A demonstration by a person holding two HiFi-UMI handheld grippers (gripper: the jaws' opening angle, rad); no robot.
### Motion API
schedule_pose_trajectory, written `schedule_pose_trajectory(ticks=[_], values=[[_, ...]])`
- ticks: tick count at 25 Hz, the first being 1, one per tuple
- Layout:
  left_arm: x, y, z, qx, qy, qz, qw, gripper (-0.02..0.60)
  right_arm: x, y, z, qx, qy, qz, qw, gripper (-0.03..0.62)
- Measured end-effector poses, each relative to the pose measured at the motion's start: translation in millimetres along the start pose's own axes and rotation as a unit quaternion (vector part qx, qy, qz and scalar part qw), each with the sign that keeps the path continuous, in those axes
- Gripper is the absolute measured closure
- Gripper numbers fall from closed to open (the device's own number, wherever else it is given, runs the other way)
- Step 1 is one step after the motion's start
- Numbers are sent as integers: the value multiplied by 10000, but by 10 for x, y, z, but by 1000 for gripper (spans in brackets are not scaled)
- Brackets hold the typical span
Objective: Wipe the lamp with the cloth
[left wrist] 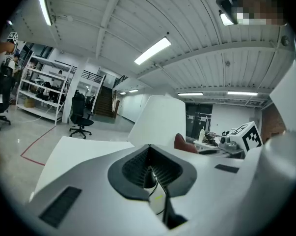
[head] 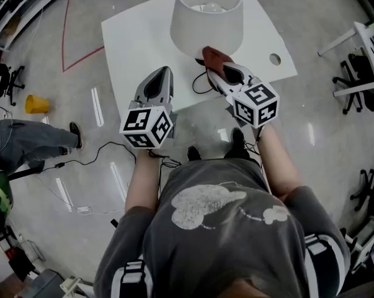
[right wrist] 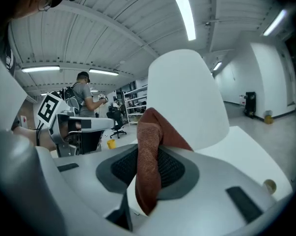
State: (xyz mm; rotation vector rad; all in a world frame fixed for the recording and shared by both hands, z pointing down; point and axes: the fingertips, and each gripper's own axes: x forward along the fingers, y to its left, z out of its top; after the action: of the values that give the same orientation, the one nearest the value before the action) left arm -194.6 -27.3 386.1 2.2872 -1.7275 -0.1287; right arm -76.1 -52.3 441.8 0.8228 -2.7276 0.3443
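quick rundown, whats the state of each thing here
lamp: upright on the table
cloth: clamped in the jaws, held up by the lamp
right gripper: shut on the cloth
left gripper: shut, empty
lamp cord: lying loose on the table

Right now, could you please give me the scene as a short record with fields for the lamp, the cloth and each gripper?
lamp: white shade, upright on the white table
cloth: reddish-brown, by the shade's lower edge; contact with it is unclear
right gripper: jaws shut on the cloth, pointing at the lamp
left gripper: jaws together, holding nothing, over the table's near edge, apart from the lamp
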Motion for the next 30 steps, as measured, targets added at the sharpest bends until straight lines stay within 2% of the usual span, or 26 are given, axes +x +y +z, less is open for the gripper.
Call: schedule_pose_trajectory(ticks=[5, 11, 14, 18, 24, 30], values=[[-135, 88, -86, -14, 137, -138, 9998, 574, 16, 111, -91, 109, 77, -209, 9997, 503], [-214, 336, 38, -87, 15, 72, 9999, 574, -131, 239, 106, 20, -153, -253, 9996, 503], [-153, 299, 134, -30, -71, 117, 9999, 574, -232, 270, 333, -106, -376, -110, 9992, 503], [43, 36, 332, 210, -242, 160, 9994, 574, -426, 161, 729, -315, -814, 134, 9961, 503], [131, -118, 749, 484, -504, 307, 9971, 574, -629, 238, 1449, -532, -1623, 737, 9825, 503], [182, -18, 1013, 620, -691, 245, 9954, 574, -504, 203, 1839, -814, -1915, 518, 9767, 503]])
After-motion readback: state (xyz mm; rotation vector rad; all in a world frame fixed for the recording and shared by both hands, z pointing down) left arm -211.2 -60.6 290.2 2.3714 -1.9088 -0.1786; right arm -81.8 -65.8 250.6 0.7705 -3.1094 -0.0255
